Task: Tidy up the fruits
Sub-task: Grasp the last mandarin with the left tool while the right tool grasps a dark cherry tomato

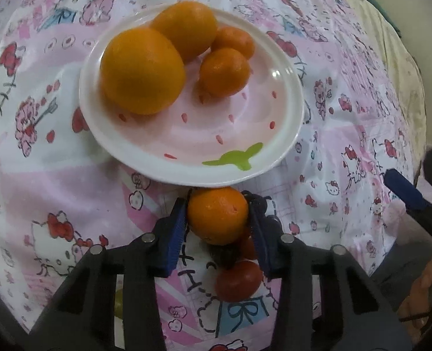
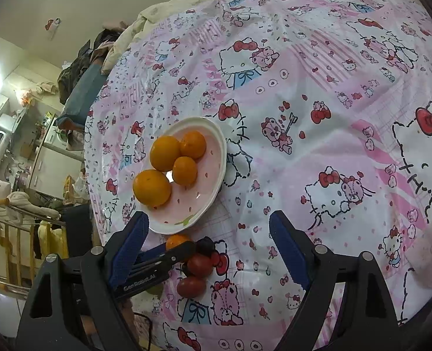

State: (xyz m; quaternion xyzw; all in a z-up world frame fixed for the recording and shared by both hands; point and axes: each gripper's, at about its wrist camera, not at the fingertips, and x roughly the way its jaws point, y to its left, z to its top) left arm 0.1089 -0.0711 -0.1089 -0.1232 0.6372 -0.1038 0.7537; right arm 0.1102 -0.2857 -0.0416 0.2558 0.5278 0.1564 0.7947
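Note:
A white and pink plate holds several oranges, the largest one at its left; the plate also shows in the right wrist view. My left gripper is shut on a small orange just short of the plate's near rim. Red tomatoes and a dark fruit lie on the cloth under the gripper. In the right wrist view the left gripper holds the orange beside tomatoes. My right gripper is open and empty above them.
The table wears a pink Hello Kitty cloth. A yellow-green fruit lies under the left gripper's body. The right gripper's blue finger shows at the right edge. Past the table's left edge is room clutter.

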